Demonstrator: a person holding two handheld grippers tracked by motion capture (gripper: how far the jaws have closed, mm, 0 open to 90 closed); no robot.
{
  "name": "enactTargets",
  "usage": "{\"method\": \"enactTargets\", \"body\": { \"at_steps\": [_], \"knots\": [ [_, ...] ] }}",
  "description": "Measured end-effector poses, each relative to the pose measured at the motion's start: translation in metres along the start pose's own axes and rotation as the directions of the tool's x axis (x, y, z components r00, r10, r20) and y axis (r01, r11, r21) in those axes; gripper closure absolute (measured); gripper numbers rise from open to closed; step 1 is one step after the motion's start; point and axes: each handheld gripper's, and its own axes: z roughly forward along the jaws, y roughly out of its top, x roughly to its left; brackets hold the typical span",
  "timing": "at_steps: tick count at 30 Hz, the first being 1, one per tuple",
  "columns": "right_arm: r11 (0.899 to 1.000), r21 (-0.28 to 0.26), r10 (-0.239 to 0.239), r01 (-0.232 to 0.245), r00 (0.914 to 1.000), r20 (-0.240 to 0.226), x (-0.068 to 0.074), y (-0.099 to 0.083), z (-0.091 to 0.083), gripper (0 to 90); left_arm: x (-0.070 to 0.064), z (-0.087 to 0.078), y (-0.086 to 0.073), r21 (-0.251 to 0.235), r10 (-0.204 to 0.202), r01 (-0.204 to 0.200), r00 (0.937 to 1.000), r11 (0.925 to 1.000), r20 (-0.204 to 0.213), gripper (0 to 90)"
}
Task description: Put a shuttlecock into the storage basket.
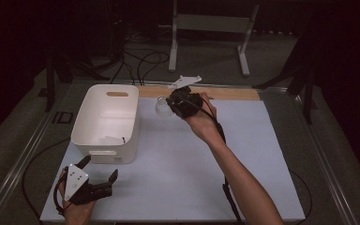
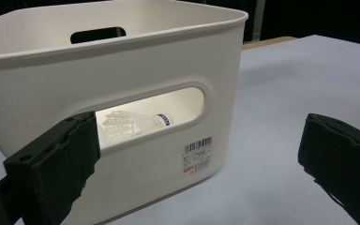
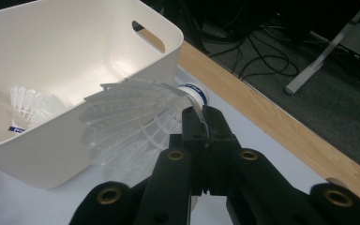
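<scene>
- White shuttlecock (image 3: 131,126) is being pinched by its feathers in your right gripper (image 3: 205,129), jaws closed, just beside bin (image 1: 104,123).
- Left gripper (image 1: 99,169) is idling wide open, holding nothing.
- Next: you're needing to carry it over the rim, then release inside w/ the other shuttlecock (image 3: 26,110).

Flat white rectangular tabletop board (image 1: 243,154) lying over a light wooden strip (image 1: 234,93) showing along its far edge, white plastic bin with cut-out handles (image 1: 104,123) sitting directly on the board's left half, barcode label facing near side
</scene>
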Motion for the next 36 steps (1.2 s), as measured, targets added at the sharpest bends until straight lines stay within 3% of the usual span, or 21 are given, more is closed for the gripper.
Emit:
{"method": "enactTargets", "body": {
  "at_steps": [36],
  "knots": [
    [0.999, -0.043, -0.007, 0.006, 0.9997, -0.025, 0.007, 0.021, 0.002, 89.2, 0.0, 0.0, 0.0, 0.001, 0.001, -0.001, 1.0, 1.0, -0.001, 0.0]
  ]
}}
